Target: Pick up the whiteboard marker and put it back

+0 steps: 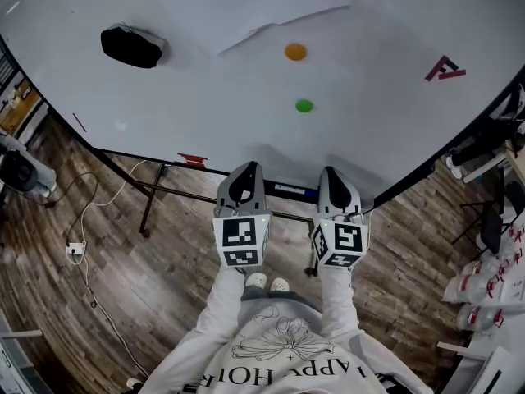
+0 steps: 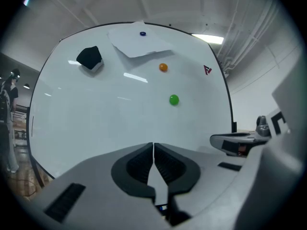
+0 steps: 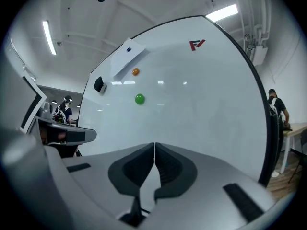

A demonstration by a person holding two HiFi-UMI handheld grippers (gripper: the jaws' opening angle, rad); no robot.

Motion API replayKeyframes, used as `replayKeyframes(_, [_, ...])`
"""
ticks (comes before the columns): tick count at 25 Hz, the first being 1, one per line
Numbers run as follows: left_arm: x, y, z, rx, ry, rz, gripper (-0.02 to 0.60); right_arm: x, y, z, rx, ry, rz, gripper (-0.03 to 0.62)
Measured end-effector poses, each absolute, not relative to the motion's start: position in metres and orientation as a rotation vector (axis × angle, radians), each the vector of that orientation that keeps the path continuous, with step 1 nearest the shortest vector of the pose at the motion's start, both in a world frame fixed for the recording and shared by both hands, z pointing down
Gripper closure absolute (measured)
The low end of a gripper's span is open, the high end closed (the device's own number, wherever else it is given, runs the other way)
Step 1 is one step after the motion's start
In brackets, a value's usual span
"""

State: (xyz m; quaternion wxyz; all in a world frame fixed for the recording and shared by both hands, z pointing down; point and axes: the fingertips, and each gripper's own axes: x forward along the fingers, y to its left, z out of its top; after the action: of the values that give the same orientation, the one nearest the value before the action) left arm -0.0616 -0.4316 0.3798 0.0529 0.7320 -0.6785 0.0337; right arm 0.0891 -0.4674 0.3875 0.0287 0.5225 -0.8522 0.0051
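A large whiteboard [image 1: 205,97] fills the upper head view. On its bottom ledge lies a dark pen-like thing with a bluish part [image 1: 289,190], probably the whiteboard marker, between my two grippers. My left gripper [image 1: 244,172] and right gripper [image 1: 332,176] are held side by side just in front of the ledge, pointing at the board. In the left gripper view the left gripper [image 2: 153,145] has its jaws together with nothing between them. The right gripper [image 3: 155,145] is likewise shut and empty in its own view.
On the board are a black eraser [image 1: 131,46], a sheet of paper [image 1: 246,6], an orange magnet [image 1: 295,52], a green magnet [image 1: 304,105] and a red logo [image 1: 445,70]. A short red thing [image 1: 193,159] lies on the ledge to the left. Cables [image 1: 82,253] run over the wooden floor.
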Motion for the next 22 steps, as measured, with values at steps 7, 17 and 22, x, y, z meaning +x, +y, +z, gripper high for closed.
replayKeyframes(7, [-0.049, -0.433, 0.368, 2.277, -2.055, 0.095, 0.571, 0.111, -0.464, 0.374, 1.698, -2.619, 0.025, 0.588])
replayKeyframes(17, [-0.042, -0.431, 0.363, 2.304, -2.042, 0.099, 0.571, 0.119, -0.461, 0.368, 1.724, -2.618, 0.005, 0.588])
replayKeyframes(22, [-0.044, -0.429, 0.362, 2.303, -2.044, 0.104, 0.571, 0.119, -0.460, 0.366, 1.734, -2.620, 0.010, 0.588])
